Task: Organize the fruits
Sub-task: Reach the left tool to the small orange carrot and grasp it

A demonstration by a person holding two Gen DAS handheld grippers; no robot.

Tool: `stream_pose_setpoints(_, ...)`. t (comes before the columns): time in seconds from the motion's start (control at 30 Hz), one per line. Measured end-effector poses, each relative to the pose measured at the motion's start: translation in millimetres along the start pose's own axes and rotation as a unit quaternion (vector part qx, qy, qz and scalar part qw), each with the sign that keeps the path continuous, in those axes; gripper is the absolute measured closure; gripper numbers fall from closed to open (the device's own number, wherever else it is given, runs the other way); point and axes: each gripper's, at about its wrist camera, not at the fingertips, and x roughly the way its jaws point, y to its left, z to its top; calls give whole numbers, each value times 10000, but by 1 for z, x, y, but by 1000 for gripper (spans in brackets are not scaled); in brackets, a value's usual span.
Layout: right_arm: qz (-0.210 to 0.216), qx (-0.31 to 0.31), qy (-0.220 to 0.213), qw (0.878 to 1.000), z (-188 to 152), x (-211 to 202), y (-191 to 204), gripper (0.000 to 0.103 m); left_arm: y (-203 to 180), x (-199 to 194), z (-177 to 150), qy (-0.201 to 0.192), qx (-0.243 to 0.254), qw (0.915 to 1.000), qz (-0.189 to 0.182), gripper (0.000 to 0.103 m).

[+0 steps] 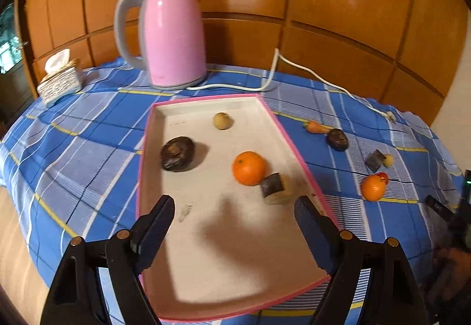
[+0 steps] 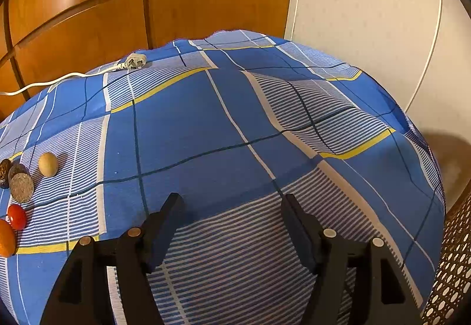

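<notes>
Right wrist, blue plaid tablecloth (image 2: 206, 124), wood panelling (image 2: 88, 1)

The tablecloth (image 1: 88, 130) is checked in blue and white stripes, crossed by yellow and dark lines. The tray (image 1: 235, 107) is white with a pink rim. The kettle (image 1: 173, 36) is pink with a grey handle. The orange (image 1: 249, 168) is coloured orange. The wall panels (image 1: 353, 1) are brown wood.
</notes>
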Motion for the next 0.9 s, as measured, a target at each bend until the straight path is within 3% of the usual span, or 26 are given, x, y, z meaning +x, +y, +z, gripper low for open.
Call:
stream_pose_setpoints(0.13,4,3,3,10000,0,0,0,32,-11,4,8,15,189,9996,-188,23)
stream_pose_setpoints(0.27,1,-1,5,10000,1,0,-1,32,-23,13,22,110,467,9978,-462,36)
stream_pose_setpoints(0.4,2,-2,7,10000,1,0,-1,32,-41,29,47,310,994,9905,-896,56)
stream_pose_setpoints(0.5,3,-1,9,10000,1,0,-1,32,-53,47,64,463,1337,9842,-1062,56)
stream_pose_setpoints(0.7,3,0,13,10000,1,0,-1,32,-85,92,91,676,2283,9635,-1224,56)
stream_pose_setpoints(0.9,6,2,17,10000,1,0,-1,31,-119,132,101,833,3315,9331,-1117,56)
